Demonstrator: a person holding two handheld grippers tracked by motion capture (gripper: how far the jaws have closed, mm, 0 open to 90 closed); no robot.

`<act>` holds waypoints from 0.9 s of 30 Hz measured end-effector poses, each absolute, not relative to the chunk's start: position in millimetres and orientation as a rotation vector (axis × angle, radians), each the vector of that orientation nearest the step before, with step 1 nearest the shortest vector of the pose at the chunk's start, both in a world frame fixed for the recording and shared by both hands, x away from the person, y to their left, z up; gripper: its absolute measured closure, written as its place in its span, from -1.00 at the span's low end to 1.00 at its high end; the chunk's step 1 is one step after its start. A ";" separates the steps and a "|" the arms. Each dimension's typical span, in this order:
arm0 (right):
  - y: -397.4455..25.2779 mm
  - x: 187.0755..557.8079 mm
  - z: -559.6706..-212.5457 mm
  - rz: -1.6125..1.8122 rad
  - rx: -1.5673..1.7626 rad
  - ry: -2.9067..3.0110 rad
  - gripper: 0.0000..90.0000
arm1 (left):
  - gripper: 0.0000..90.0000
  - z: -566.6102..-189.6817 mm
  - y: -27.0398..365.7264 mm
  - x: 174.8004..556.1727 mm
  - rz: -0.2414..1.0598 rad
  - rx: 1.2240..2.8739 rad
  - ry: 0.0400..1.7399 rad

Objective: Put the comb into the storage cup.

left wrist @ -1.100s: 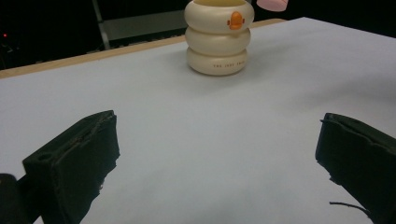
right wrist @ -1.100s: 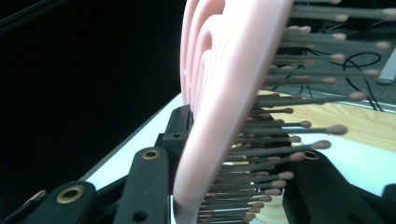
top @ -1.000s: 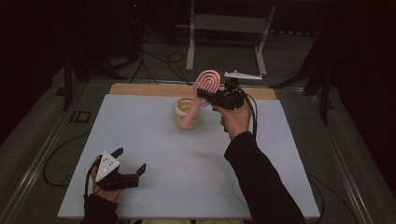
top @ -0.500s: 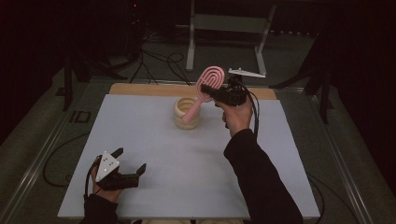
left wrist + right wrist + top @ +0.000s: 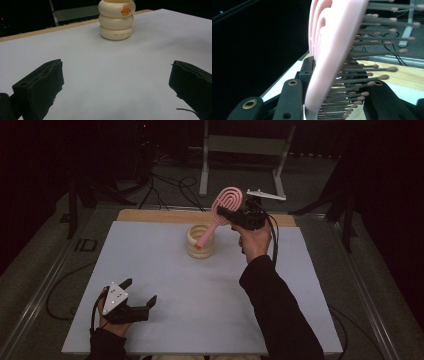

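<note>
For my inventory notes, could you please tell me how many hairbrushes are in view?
1. The pink hairbrush is gripped at its head by the right gripper, its handle tip dipping into the cream ringed holder.

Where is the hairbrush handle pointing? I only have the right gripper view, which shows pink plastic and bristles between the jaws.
Observer: The high view shows the pink hairbrush tilted, its handle tip down at the mouth of a cream ribbed holder.
Operator: How is it gripped?
Observer: The right gripper is shut on the brush near the base of the head, held above the table.
Operator: Anything printed on that holder?
Observer: The left gripper view shows an orange mark on its top ring and a line of small lettering, too small to read, on the bottom ring.
Operator: And the other gripper?
Observer: The left gripper sits open at the table's near left, holding nothing.
</note>
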State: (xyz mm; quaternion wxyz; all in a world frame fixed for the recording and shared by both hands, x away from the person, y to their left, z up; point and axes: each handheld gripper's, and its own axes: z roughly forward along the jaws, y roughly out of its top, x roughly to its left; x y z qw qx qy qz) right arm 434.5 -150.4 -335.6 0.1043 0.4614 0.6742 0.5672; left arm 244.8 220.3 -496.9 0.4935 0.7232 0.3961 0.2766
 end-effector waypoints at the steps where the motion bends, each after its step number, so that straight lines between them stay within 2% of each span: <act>1: -150.2 435.2 -334.8 1.666 1.359 1.986 0.42 | -0.99 -496.9 220.4 244.8 0.671 1.754 0.962; 27: -151.2 452.7 -334.3 1.613 1.404 1.921 0.42 | -0.99 -497.0 220.9 244.9 0.671 1.752 0.961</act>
